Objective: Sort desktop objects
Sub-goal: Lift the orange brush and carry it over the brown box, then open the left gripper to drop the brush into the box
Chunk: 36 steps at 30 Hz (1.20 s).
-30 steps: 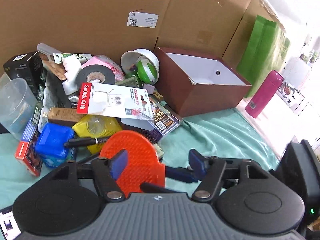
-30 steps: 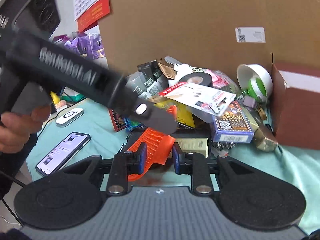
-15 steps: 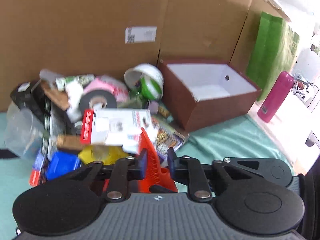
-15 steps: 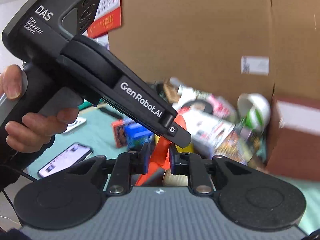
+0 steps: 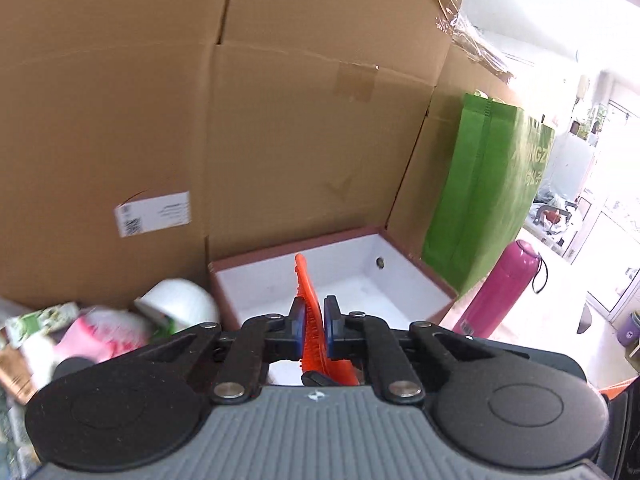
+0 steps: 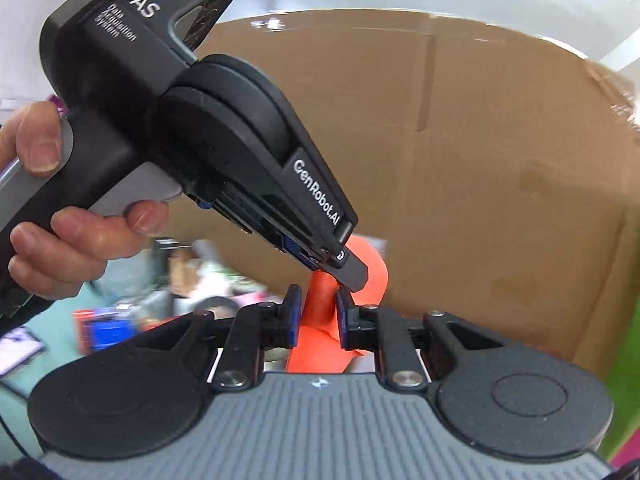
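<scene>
Left gripper point(image 5: 311, 330) nearest the lens, blue pads pressed onto an orange comb-like piece point(image 5: 307, 312), pinching it edge-on and upright. Orange piece rising between the pads, its tip against the white inside of a brown box point(image 5: 434, 278) just beyond. Seen from the right wrist: right gripper point(image 6: 316, 318) likewise closed on the same orange piece point(image 6: 320, 344), clamping its narrower part from both sides, with the wider rounded end sticking out past the right pad. Left gripper body point(image 6: 208, 128) slanting down from upper left, its tip meeting the orange piece just above the right gripper's pads; hand point(image 6: 76, 240) wrapped round its handle, forefinger on the grey trigger. So: one orange piece, held by both grippers at once, off the table.

Beyond, to the left in the left-wrist view, a blurred heap: white bowl point(image 5: 180, 300) on its side just beside the box, something pink point(image 5: 100, 336) nearer. Right of the box, a magenta flask point(image 5: 500, 292) standing, a green bag point(image 5: 488, 196) behind it. Farthest back, tall cardboard sheets point(image 5: 240, 140) walling the scene.
</scene>
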Tool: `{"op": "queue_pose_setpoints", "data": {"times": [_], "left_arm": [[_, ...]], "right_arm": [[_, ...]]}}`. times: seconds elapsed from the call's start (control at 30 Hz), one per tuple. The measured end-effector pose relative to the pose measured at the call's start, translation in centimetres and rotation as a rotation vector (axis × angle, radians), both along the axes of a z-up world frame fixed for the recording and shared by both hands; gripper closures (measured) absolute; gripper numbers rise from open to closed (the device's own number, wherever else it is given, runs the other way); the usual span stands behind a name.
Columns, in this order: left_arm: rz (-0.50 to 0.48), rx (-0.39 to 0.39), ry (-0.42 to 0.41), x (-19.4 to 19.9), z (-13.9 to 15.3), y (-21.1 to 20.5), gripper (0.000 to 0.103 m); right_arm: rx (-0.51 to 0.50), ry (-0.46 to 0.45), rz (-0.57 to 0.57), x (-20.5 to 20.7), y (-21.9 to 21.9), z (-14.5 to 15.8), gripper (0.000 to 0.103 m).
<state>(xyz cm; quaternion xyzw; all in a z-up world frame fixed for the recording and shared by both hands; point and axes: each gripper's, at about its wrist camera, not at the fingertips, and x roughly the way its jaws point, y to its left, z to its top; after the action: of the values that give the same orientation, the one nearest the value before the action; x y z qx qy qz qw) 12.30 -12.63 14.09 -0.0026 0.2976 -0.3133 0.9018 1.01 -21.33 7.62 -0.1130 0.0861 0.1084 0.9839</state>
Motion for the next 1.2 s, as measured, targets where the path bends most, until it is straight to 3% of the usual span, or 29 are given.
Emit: {"op": "queue_pose_setpoints", "data": {"times": [0.27,0.57,0.6,0.63,0.67,0.7,0.73,0.77,0.9,0.97,1.2], "left_arm": [[-0.027,-0.007,0.09,5.8,-4.2,-4.5,0.097],[-0.034,0.026,0.14,9.8,-8.4,-6.2,0.095],[-0.028,0.026,0.126,9.9,-8.6,-6.2,0.092],[-0.029,0.026,0.111,9.9,-8.8,-6.1,0.074],[-0.035,0.025,0.097,9.8,-8.9,-6.0,0.035],[-0.038,0.015,0.08,9.6,-9.0,-5.9,0.017],[-0.029,-0.009,0.047,9.2,-9.0,-5.5,0.003],[-0.014,-0.037,0.005,8.7,-8.9,-5.2,0.002],[0.011,-0.043,-0.097,7.1,-8.5,-4.6,0.002],[0.007,-0.03,-0.104,6.5,-8.5,-4.6,0.002],[0.02,-0.038,-0.136,3.7,-8.5,-3.7,0.002]], "right_arm": [[-0.006,0.053,-0.071,4.9,-4.0,-3.3,0.086],[0.03,0.138,-0.093,8.8,-5.8,-6.9,0.086],[0.033,0.145,-0.096,9.1,-5.9,-7.2,0.086],[0.041,0.155,-0.095,9.3,-5.9,-7.4,0.085],[0.053,0.169,-0.095,9.6,-6.0,-7.6,0.085],[0.065,0.186,-0.094,9.7,-6.1,-7.8,0.083],[0.072,0.195,-0.094,9.7,-6.1,-7.9,0.072],[0.076,0.195,-0.099,9.6,-6.1,-8.0,0.051],[0.068,0.187,-0.14,8.6,-5.5,-8.1,0.031],[0.079,0.185,-0.173,7.9,-5.1,-8.0,0.014],[0.09,0.186,-0.229,6.9,-4.8,-7.0,0.013]]}}
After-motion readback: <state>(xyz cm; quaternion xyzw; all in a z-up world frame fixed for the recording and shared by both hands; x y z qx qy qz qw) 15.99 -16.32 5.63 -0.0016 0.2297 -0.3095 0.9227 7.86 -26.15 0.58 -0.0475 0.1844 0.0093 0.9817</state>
